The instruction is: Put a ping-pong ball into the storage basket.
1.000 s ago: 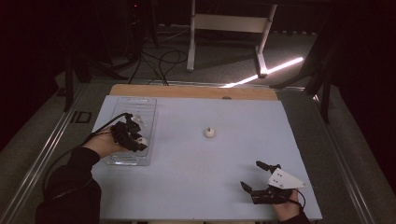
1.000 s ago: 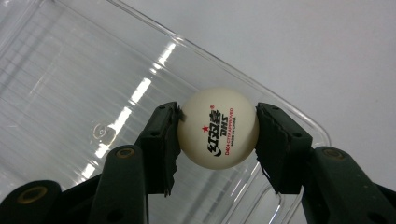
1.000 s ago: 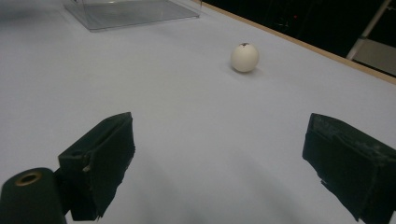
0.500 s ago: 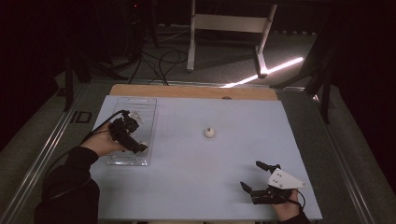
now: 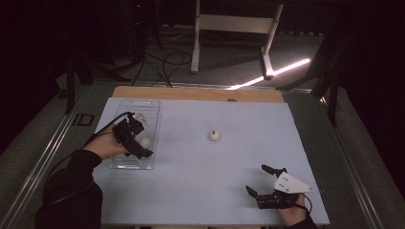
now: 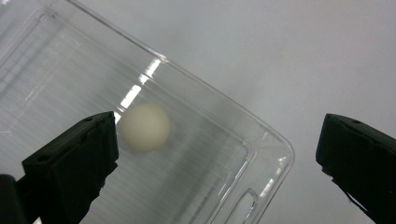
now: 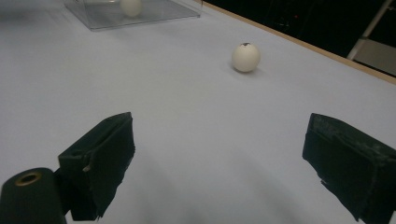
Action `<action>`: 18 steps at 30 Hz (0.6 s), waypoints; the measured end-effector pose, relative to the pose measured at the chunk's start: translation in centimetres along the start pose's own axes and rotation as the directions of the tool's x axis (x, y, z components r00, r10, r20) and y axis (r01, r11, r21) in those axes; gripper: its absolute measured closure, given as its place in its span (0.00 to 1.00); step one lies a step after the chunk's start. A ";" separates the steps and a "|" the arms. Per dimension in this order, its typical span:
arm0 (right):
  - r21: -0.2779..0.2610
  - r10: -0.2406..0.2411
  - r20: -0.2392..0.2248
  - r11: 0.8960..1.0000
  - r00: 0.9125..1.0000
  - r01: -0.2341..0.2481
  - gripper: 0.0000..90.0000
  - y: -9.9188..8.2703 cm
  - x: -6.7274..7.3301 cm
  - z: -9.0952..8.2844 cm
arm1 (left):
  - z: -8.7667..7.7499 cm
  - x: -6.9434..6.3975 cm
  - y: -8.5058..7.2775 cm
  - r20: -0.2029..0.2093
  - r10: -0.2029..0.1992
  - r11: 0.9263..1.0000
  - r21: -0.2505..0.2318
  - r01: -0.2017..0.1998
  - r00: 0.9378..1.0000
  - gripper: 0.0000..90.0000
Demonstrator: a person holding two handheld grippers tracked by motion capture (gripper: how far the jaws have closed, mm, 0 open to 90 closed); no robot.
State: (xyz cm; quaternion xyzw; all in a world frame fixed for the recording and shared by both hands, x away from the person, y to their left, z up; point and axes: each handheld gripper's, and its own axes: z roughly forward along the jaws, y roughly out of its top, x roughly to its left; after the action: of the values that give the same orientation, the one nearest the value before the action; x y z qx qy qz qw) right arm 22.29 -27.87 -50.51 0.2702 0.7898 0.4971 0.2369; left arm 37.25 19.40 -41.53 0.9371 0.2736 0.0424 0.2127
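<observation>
**Left gripper open above ball in clear tray; right gripper open and idle**

We find no brand, label or legible writing on any item

At the left of the table [image 5: 191,191], the left gripper [image 5: 135,141] hangs over the clear plastic tray [image 5: 152,107]. Its jaws have just been opening and now stand wide apart with nothing gripped. In the left gripper view a white ball [image 6: 144,127] lies on the tray floor just beside the left jaw, near a corner of the tray; we cannot tell whether the jaw touches it. A second pale item [image 5: 140,118] lies farther back in the tray, too small to identify

Near the table's middle a white ball with a dark spot [image 5: 215,136] sits alone, well apart from both grippers

At the right, near the front edge, the right gripper [image 5: 261,181] rests low, jaws spread wide, holding and touching nothing
</observation>
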 end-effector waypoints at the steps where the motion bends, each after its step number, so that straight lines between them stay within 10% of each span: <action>1: 0.000 0.000 0.001 1.000 1.000 0.000 0.10 0.0 0.0 0.0 | -0.1 0.0 0.1 0.002 0.001 1.000 0.001 -0.001 1.000 0.00; 18: 0.001 0.000 0.001 1.000 1.000 0.000 0.10 0.0 0.0 0.1 | -0.4 -0.7 0.8 0.031 0.009 0.999 0.036 -0.010 0.999 0.00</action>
State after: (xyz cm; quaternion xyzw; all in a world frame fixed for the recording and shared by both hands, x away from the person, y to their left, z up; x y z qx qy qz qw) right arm 22.31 -27.81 -50.53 0.2707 0.7899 0.4966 0.2369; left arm 36.94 18.53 -40.84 0.9426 0.2667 0.0240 0.1995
